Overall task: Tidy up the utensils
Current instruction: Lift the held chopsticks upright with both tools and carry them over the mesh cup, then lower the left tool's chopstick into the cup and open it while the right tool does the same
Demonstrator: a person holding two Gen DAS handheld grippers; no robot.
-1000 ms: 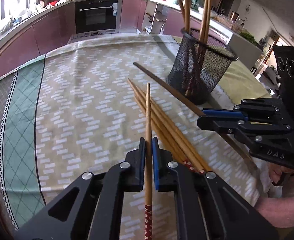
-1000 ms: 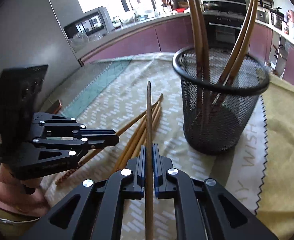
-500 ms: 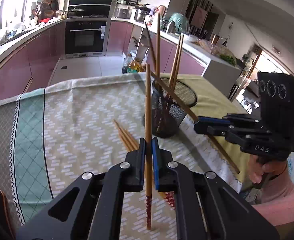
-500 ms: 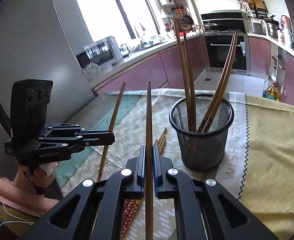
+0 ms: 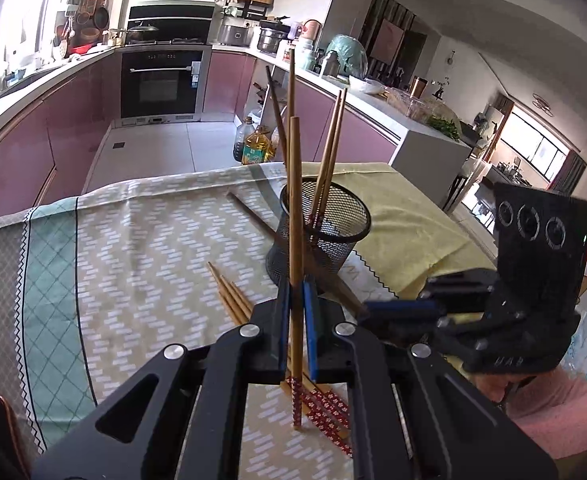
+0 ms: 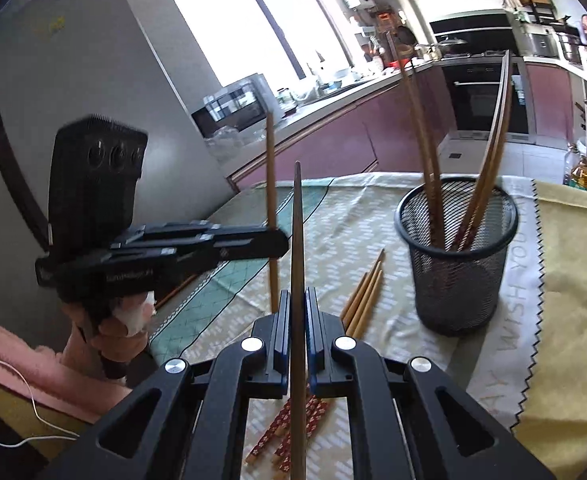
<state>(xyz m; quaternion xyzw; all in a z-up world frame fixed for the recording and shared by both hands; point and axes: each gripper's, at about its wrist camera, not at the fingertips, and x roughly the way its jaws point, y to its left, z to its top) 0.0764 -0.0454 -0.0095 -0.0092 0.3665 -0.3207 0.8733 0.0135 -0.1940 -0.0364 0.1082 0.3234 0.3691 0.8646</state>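
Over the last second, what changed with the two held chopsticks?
Both grippers lifted their chopsticks off the tablecloth: the left gripper raised the light chopstick, the right gripper the dark chopstick. Jaws stayed clamped. The mesh holder and loose chopsticks stayed put.

Right tongs [image 6: 295, 312] clamped on a dark chopstick [image 6: 296, 240] — mesh holder [image 6: 457, 272] beyond, right.

Patterned tablecloth [image 5: 141, 248], yellow cloth [image 6: 573, 280], built-in oven [image 5: 161, 76], oil bottle [image 5: 258, 146], bright window [image 6: 249, 24]
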